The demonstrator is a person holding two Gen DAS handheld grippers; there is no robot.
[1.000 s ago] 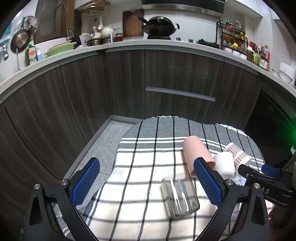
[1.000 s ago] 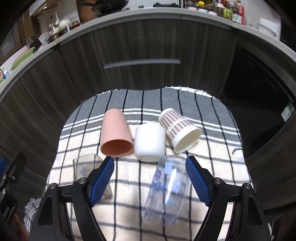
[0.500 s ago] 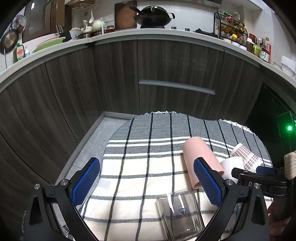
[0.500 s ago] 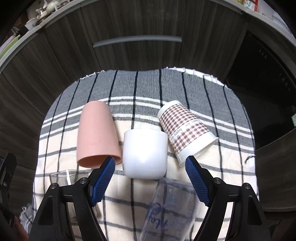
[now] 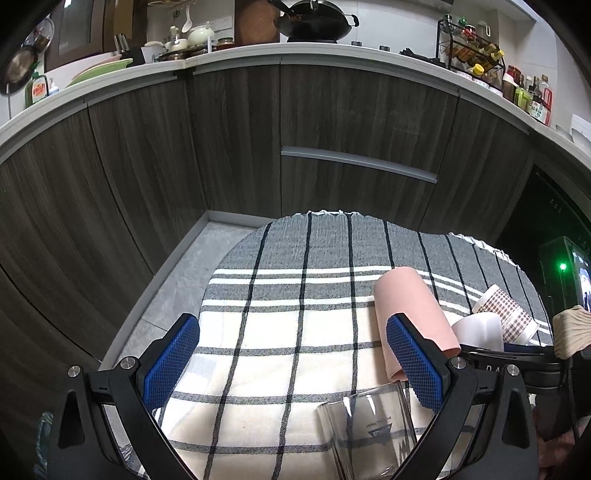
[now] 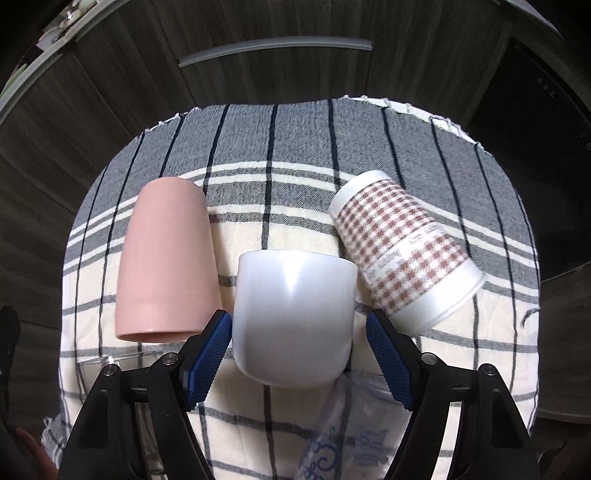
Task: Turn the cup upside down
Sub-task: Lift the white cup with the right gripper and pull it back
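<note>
Several cups lie on their sides on a plaid cloth [image 6: 295,147]. A white cup [image 6: 295,314] lies in the middle, mouth toward me. A pink cup [image 6: 166,258] lies to its left and a checked paper cup [image 6: 402,251] to its right. My right gripper [image 6: 299,354] is open, its blue pads either side of the white cup's rim, not clamped. My left gripper [image 5: 291,358] is open and empty above the cloth [image 5: 295,295]. A clear glass [image 5: 369,428] lies below its right finger. The pink cup [image 5: 410,306] shows there too.
A clear printed plastic cup [image 6: 340,435] lies just below my right gripper. Dark wood cabinets [image 5: 332,129] with a drawer handle [image 5: 358,162] stand beyond the cloth. The counter above holds a wok [image 5: 314,22] and a spice rack [image 5: 476,55]. The floor [image 5: 177,280] lies left.
My right gripper has moved forward and down until its open fingers flank the white cup. My left gripper has drawn back and tilted up, so the glass sits lower in its view.
</note>
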